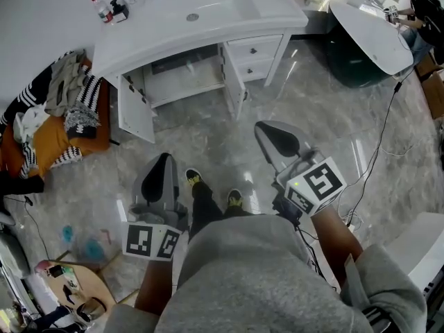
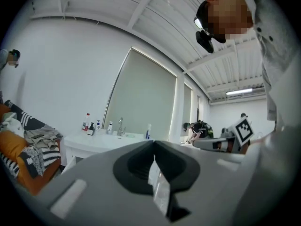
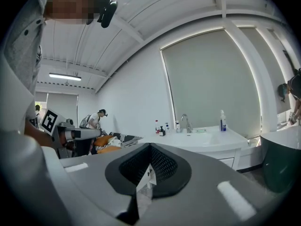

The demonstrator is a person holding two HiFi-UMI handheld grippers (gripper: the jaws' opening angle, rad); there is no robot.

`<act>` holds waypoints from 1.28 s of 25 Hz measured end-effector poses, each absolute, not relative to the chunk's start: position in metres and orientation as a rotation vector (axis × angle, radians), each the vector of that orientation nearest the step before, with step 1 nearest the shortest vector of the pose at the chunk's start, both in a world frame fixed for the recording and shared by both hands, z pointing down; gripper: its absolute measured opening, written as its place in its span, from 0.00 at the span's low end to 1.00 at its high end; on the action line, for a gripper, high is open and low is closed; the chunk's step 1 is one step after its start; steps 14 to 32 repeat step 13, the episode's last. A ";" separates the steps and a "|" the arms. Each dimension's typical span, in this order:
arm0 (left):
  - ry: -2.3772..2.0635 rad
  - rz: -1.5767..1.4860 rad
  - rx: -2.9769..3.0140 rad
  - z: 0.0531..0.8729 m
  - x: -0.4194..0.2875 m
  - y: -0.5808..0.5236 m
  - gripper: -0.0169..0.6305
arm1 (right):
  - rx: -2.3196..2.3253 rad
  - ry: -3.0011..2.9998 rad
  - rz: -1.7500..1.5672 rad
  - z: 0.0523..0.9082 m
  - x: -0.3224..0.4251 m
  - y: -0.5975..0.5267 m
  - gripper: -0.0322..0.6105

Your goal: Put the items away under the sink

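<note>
You are holding both claws well in front of the sink vanity (image 1: 201,30), out over bare floor; the left gripper (image 1: 164,158) is showing its jaws pressed together with nothing between them, and the right gripper (image 1: 262,126) is likewise sitting fully closed and empty. That is the first risk I am seeing: if you are arriving at the vanity with the jaws shut, you will be nudging things instead of taking them.

A black cable (image 1: 378,148) is trailing across the floor to the vanity's right, on your right side; a step that way is likely snagging it.

The cabinet doors (image 1: 137,109) under the basin are standing open toward you, their edges jutting into your path; a low reach is risking a knock, most of all against the right-hand door (image 1: 234,82) hanging beside the drawers. The cabinet opening (image 1: 184,75) behind them is looking low, so I am judging that a tall item going in upright could be clipping its top edge.

The items are waiting on the vanity's top: small bottles (image 1: 111,7) are clustering at its left back corner, so a spread claw coming in is likely toppling a neighbour; a blue-and-white bottle (image 3: 222,121) is standing apart, right of the faucet (image 3: 186,124).
</note>
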State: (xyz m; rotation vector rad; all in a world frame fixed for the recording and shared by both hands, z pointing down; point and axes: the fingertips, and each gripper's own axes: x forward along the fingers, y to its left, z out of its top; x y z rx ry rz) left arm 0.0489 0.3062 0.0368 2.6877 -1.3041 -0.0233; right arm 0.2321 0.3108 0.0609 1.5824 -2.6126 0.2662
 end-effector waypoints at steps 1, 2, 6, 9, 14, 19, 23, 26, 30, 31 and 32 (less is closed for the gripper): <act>-1.295 -0.024 2.694 0.037 0.052 0.307 0.04 | 1.582 -2.614 0.265 0.061 0.233 0.313 0.05; -1.287 -0.026 2.699 0.036 0.054 0.309 0.04 | 1.582 -2.618 0.267 0.062 0.233 0.315 0.05; -1.276 -0.031 2.700 0.035 0.053 0.310 0.04 | 1.579 -2.621 0.269 0.062 0.231 0.320 0.05; -1.280 -0.037 2.691 0.034 0.048 0.309 0.04 | 1.584 -2.621 0.267 0.062 0.229 0.319 0.05; -1.296 -0.030 2.692 0.034 0.044 0.309 0.04 | 1.596 -2.626 0.265 0.062 0.227 0.315 0.05; -1.296 -0.030 2.692 0.034 0.044 0.309 0.04 | 1.596 -2.626 0.265 0.062 0.227 0.315 0.05; -1.296 -0.030 2.692 0.034 0.044 0.309 0.04 | 1.596 -2.626 0.265 0.062 0.227 0.315 0.05; -1.296 -0.030 2.692 0.034 0.044 0.309 0.04 | 1.596 -2.626 0.265 0.062 0.227 0.315 0.05; -1.296 -0.030 2.692 0.034 0.044 0.309 0.04 | 1.596 -2.626 0.265 0.062 0.227 0.315 0.05; -1.296 -0.030 2.692 0.034 0.044 0.309 0.04 | 1.596 -2.626 0.265 0.062 0.227 0.315 0.05; -1.296 -0.030 2.692 0.034 0.044 0.309 0.04 | 1.596 -2.626 0.265 0.062 0.227 0.315 0.05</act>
